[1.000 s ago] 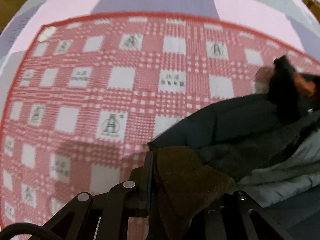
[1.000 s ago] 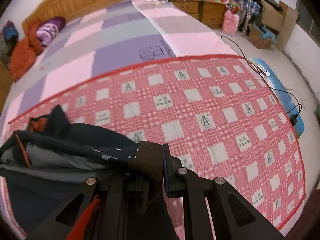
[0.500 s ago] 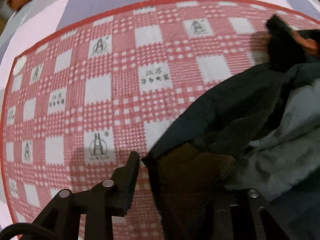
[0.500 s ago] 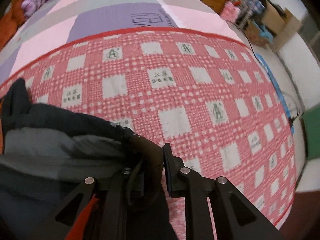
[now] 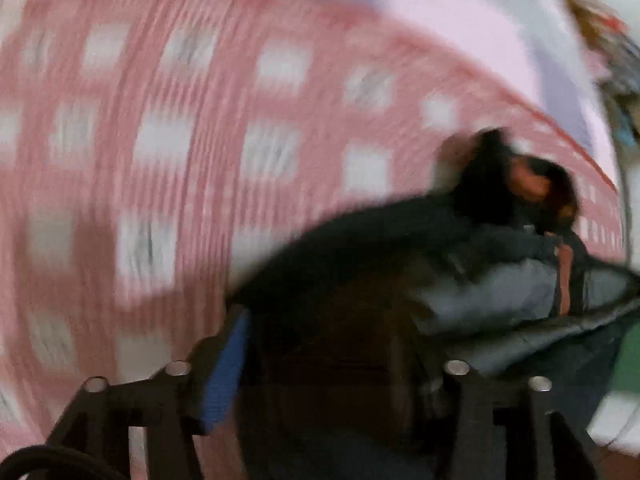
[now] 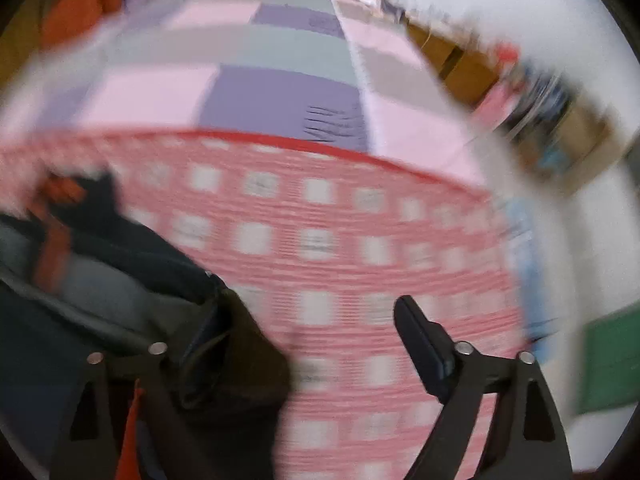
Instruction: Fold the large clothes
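Note:
A large dark jacket with grey lining and orange trim lies bunched on a red-and-white checked blanket. Both views are blurred by motion. My left gripper has its jaws spread apart, with the jacket's brown cuff lying between them. In the right wrist view the jacket sits at lower left with a brown cuff draped by the left finger. My right gripper is open, its right finger standing free over the checked blanket.
The blanket covers a bed with a pink, purple and grey sheet. A wooden headboard and orange and purple bedding are at the far end. Wooden furniture and clutter line the right side.
Both grippers have opened off the brown cuffs they were clamping. Both cameras are swinging fast, so the views are smeared; the jacket stays bunched on the blanket.

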`<state>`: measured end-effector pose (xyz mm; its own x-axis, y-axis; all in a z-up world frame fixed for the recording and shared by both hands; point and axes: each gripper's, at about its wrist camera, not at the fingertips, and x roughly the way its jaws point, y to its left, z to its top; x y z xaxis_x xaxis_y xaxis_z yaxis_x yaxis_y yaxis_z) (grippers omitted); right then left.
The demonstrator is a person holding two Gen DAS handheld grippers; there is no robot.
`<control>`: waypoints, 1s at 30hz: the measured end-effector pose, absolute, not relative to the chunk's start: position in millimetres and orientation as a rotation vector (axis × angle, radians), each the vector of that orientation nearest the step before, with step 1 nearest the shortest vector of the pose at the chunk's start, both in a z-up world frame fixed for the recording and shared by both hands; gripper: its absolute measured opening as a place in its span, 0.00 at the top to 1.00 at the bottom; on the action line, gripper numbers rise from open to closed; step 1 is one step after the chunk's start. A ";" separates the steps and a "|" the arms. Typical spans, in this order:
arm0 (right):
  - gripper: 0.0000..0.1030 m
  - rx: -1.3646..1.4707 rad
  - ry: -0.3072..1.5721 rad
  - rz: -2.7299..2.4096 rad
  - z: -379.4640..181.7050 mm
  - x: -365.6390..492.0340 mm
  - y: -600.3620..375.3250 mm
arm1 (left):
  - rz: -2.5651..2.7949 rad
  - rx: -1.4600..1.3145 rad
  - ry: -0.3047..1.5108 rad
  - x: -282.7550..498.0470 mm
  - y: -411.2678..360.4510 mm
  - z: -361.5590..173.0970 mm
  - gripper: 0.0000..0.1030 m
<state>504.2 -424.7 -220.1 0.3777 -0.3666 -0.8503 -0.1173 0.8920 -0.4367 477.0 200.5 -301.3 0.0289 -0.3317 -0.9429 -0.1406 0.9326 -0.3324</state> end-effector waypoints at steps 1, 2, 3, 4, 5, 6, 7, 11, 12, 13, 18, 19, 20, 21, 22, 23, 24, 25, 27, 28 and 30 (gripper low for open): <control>0.13 -0.468 1.198 -0.116 -221.9 503.3 -418.7 | -0.092 -0.293 1.556 476.1 197.2 -302.5 0.42; 0.13 -0.408 1.204 -0.057 -219.9 502.0 -416.8 | -0.074 -0.196 1.540 475.4 191.5 -301.7 0.36; 0.13 -0.317 1.202 -0.001 -216.2 499.3 -417.5 | -0.052 -0.031 1.494 470.5 179.3 -295.0 0.35; 0.13 -0.218 1.174 0.035 -208.9 494.4 -419.8 | -0.042 0.051 1.443 465.8 172.2 -288.9 0.34; 0.13 -0.167 1.131 0.046 -202.0 490.0 -421.7 | -0.058 0.070 1.405 462.1 168.7 -283.7 0.32; 0.13 -0.065 1.060 0.070 -190.8 482.5 -429.3 | -0.088 0.032 1.369 458.9 169.3 -276.8 0.32; 0.13 0.029 1.018 0.084 -183.9 477.3 -437.7 | -0.107 -0.040 1.312 456.4 174.3 -265.3 0.32; 0.13 0.024 0.830 -0.031 -157.7 448.5 -441.9 | -0.081 -0.477 1.027 441.5 218.4 -218.3 0.26; 0.13 -0.003 0.787 -0.031 -153.3 434.8 -435.3 | -0.062 -0.542 0.966 433.3 224.0 -209.5 0.26; 0.13 -0.013 0.775 -0.004 -154.0 423.2 -427.7 | -0.057 -0.551 0.930 426.7 221.7 -205.2 0.26; 0.13 -0.126 0.881 0.105 -196.5 362.9 -361.6 | -0.129 -0.205 0.937 364.9 126.2 -201.1 0.26; 0.13 -0.142 0.917 0.118 -210.7 349.4 -349.1 | -0.165 -0.163 0.955 350.9 106.5 -206.8 0.25; 0.13 -0.160 0.941 0.126 -222.5 340.8 -339.5 | -0.207 -0.128 0.973 334.6 84.1 -213.6 0.24; 0.13 -0.181 0.953 0.126 -235.7 331.5 -328.4 | -0.265 -0.110 0.999 317.9 54.8 -226.3 0.22; 0.13 -0.202 0.969 0.118 -249.3 325.9 -316.9 | -0.315 -0.092 1.037 308.0 29.4 -242.3 0.18; 0.13 -0.225 1.007 0.102 -266.9 327.4 -307.5 | -0.340 -0.072 1.065 302.5 13.4 -253.6 0.17; 0.13 -0.224 1.039 0.081 -282.6 333.6 -303.5 | -0.355 -0.024 1.097 300.4 -7.3 -268.6 0.17; 0.09 -0.190 1.048 0.060 -293.9 346.3 -303.7 | -0.333 0.053 1.108 303.4 -25.5 -285.0 0.12; 0.02 -0.178 1.045 0.009 -303.3 373.8 -303.8 | -0.296 0.121 1.049 319.7 -39.6 -298.7 0.00; 0.00 -0.173 1.051 -0.004 -307.3 391.6 -305.3 | -0.283 0.108 1.042 336.5 -39.4 -303.4 0.00; 0.00 -0.157 1.119 -0.013 -316.6 431.8 -306.6 | -0.206 0.069 1.081 371.5 -32.7 -310.0 0.00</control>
<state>431.8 -306.6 -316.6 0.4379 -0.0893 -0.8946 -0.0685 0.9888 -0.1322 371.5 -32.7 -310.0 0.4533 -0.1326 -0.8814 0.2002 0.9788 -0.0443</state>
